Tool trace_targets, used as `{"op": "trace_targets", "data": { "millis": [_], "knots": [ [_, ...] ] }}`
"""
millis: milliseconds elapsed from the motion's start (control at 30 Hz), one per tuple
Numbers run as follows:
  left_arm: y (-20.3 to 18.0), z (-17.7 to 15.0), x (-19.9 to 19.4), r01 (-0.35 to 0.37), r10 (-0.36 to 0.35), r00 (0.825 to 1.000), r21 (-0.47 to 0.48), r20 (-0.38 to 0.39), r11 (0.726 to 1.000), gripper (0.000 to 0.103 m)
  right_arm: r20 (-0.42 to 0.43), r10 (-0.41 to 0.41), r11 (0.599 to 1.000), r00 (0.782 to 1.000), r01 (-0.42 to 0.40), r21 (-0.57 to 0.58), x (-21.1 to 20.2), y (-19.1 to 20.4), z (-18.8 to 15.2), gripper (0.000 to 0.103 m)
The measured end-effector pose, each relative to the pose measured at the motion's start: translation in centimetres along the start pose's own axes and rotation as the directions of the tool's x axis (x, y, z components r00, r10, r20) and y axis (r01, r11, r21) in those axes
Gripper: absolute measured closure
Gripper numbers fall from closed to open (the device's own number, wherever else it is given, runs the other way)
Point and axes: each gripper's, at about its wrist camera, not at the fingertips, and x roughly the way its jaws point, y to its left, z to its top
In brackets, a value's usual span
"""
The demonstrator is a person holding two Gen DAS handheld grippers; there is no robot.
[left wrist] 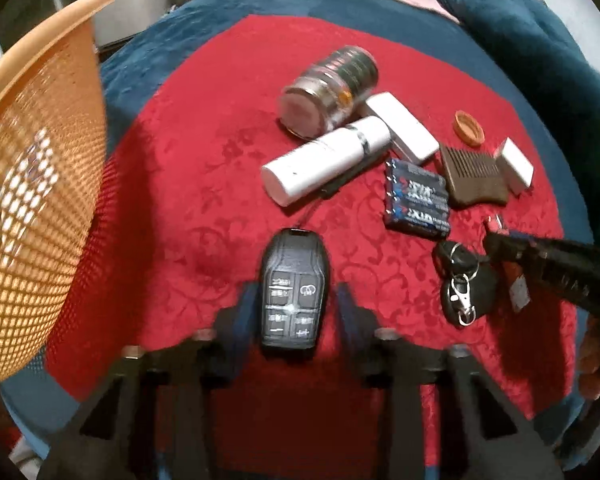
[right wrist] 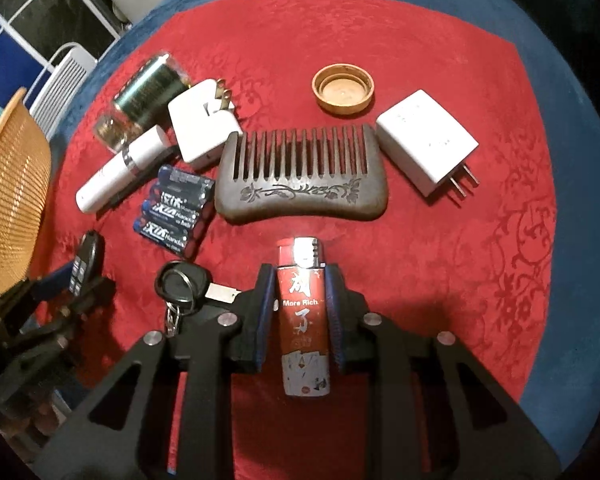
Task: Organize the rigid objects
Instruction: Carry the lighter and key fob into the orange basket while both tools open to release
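An orange mesh basket (left wrist: 40,184) stands far left; the left gripper (left wrist: 294,312) clasps a black remote key fob (left wrist: 294,296) above the red cloth (right wrist: 440,260), while the right gripper (right wrist: 300,308) clamps a red lighter (right wrist: 304,320) near the wooden comb (right wrist: 300,176).

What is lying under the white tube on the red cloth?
A thin black object sticks out from under the white tube; what it is stays covered.

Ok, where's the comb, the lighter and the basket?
comb (right wrist: 300,196): right wrist view, carved spine.
lighter (right wrist: 303,312): right wrist view, red body between the fingers.
basket (left wrist: 32,184): left wrist view, mesh wall.
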Motion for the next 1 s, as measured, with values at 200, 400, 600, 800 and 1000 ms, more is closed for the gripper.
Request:
{"op": "trace_targets", "data": {
  "millis": [200,400,600,800,1000],
  "knots": [
    [0.9,-0.7,-2.8,0.033,-0.031,0.998,-0.035,0.058,0.999,0.066,0.069,0.037,0.999,0.997,-0.038,0.01,-2.3,0.7,-0.6,0.079],
    [0.4,-1.3,-6.4,0.067,-0.063,0.989,-0.026,0.136,0.997,0.066,0.13,0.118,0.993,0.984,-0.119,-0.002,-5.7,2.4,-0.4,0.079],
    [1.5,-2.0,-10.8,0.074,-0.062,0.978,-0.052,0.201,0.996,0.066,0.172,0.2,0.979,0.965,-0.192,-0.061,-8.4,5.6,0.0,0.079],
    [3.3,-2.6,-14.5,0.057,-0.032,0.964,-0.088,0.263,0.994,0.066,0.192,0.258,0.962,0.947,-0.232,-0.147,-10.3,9.4,-0.1,0.079],
    [4.8,-3.1,-17.5,0.059,-0.015,0.945,-0.124,0.327,0.991,0.066,0.2,0.298,0.944,0.934,-0.257,-0.208,-11.5,12.4,-0.4,0.079]
  ]
}}
